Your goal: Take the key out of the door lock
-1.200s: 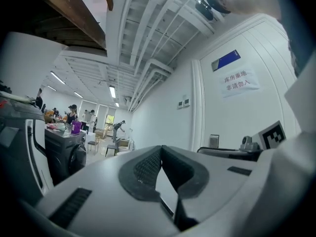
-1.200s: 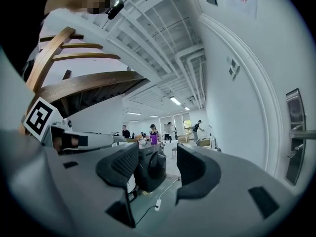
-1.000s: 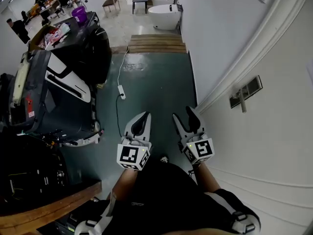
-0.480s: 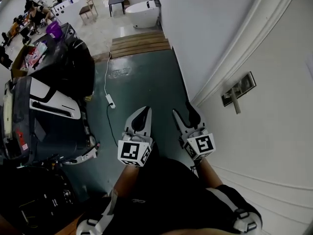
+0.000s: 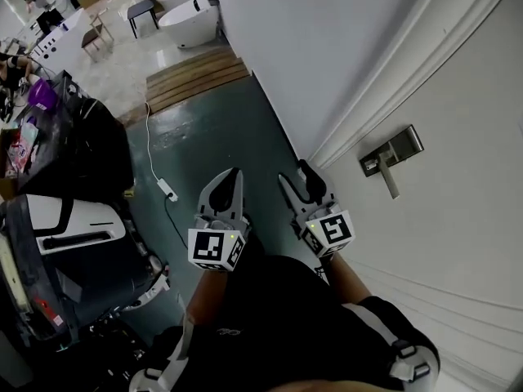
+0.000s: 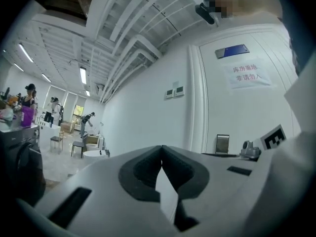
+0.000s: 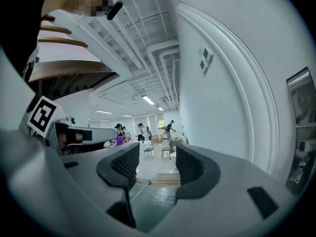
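Trailing cable (image 5: 150, 145) on floor (image 5: 221, 133), lock (image 5: 391, 153) on door (image 5: 458, 227)

Bright, even light came from ceiling strips (image 6: 82, 75); the white door (image 5: 458, 243) glared softly, edges bowed fisheye-style, the far room perhaps slightly blurred.

Door (image 5: 458, 243): white. Lock plate (image 5: 404, 144), 2 o'clock: silver. Floor (image 5: 221, 137): dark teal. Left gripper (image 5: 232, 175), right gripper (image 5: 292, 173): pale grey, black pads, black-and-white square markers. Step (image 5: 196, 76), 11 o'clock: tan slats.
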Available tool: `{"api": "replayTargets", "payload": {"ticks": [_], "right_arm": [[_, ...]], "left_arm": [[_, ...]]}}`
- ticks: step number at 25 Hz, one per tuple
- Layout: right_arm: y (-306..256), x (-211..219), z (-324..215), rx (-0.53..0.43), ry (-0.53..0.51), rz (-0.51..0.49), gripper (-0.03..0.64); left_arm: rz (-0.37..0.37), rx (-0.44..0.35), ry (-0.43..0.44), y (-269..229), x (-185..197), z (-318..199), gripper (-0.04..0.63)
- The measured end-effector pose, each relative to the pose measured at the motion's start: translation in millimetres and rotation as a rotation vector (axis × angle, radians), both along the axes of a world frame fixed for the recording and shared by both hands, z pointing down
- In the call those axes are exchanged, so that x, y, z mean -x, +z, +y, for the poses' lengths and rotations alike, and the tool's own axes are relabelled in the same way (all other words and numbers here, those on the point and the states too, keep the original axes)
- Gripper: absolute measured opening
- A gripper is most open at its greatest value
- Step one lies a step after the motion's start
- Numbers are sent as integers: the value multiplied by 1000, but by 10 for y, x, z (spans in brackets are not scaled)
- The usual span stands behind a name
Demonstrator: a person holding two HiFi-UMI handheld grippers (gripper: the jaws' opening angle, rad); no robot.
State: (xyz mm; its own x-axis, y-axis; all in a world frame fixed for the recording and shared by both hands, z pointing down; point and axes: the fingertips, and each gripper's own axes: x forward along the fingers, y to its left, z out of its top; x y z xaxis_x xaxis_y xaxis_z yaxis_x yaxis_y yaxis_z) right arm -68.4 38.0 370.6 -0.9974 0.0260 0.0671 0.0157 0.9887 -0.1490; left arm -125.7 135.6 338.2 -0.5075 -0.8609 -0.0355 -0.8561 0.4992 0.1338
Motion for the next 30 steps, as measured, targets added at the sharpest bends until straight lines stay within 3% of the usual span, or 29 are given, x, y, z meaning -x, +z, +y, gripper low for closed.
{"api": "replayTargets", "payload": {"ticks": [7,14,24,30], "right_arm": [[94,340,-410,0,138,-17,230],[279,382,-780,33,307,39,229],[517,78,-1231,75,589,86,229],[781,-330,-1472,176,721,97,227]], "left_arm": [[33,37,141,110,495,-526,23],[80,72,327,321,643,-1061,23],[85,99,654,480,432,-1880,23],[123,149,790,805,73,-2244,23]]}}
